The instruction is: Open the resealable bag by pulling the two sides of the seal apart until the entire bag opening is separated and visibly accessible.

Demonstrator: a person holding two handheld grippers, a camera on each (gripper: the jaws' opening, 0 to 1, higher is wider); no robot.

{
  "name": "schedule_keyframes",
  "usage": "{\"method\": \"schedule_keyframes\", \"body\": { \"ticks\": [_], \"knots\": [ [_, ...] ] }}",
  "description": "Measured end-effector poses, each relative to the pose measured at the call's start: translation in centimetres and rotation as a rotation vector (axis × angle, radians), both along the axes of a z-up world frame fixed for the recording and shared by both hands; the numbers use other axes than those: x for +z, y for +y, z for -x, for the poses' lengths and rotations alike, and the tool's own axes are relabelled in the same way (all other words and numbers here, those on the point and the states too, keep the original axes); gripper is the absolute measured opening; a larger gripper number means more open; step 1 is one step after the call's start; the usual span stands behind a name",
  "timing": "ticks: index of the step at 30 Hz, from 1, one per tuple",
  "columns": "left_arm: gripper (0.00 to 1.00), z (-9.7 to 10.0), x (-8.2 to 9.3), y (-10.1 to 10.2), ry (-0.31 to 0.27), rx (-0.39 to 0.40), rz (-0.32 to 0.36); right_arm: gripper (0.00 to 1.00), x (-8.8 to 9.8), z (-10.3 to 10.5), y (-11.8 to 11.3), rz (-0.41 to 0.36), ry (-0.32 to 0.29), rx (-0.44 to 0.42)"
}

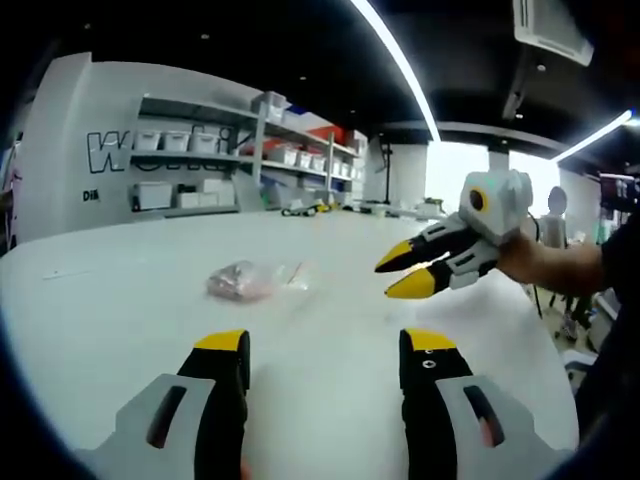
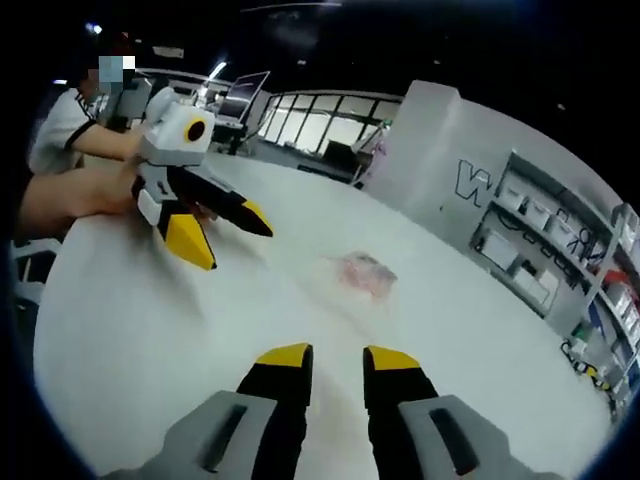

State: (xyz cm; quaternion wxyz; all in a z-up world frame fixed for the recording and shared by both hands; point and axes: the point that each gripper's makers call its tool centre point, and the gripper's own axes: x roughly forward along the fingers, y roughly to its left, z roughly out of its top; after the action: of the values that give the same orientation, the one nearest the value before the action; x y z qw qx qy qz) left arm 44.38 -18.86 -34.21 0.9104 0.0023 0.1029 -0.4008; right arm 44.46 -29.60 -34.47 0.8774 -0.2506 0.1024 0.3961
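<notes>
Both tools approached the sealed bag (image 1: 247, 281).
Left tool (image 1: 325, 345) and right tool (image 2: 337, 356) were open, empty; each should pinch one seal side on the desk (image 1: 120, 320).

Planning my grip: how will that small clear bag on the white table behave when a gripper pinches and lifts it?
The bag looks like thin clear film lying crumpled, so it will probably be floppy and sag. It seems light, so a push may slide it on the smooth white table. The pinkish contents may shift inside.

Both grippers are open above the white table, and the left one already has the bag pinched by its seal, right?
Not pinched. In the left gripper view the left gripper is open and empty; the bag lies untouched on the table ahead. The right gripper is open too.
</notes>
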Motion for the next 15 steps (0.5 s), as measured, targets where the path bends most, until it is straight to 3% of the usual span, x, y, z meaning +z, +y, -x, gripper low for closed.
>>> {"method": "schedule_keyframes", "body": {
  "ticks": [7, 15],
  "knots": [
    [0.60, 0.03, 0.00, -0.01, 0.000, -0.001, 0.001, 0.23, -0.04, 0.29, 0.14, -0.084, 0.038, -0.017],
    [0.60, 0.08, 0.05, -0.02, -0.001, 0.000, 0.005, 0.31, -0.38, 0.13, 0.01, -0.115, 0.061, -0.022]
  ]
}}
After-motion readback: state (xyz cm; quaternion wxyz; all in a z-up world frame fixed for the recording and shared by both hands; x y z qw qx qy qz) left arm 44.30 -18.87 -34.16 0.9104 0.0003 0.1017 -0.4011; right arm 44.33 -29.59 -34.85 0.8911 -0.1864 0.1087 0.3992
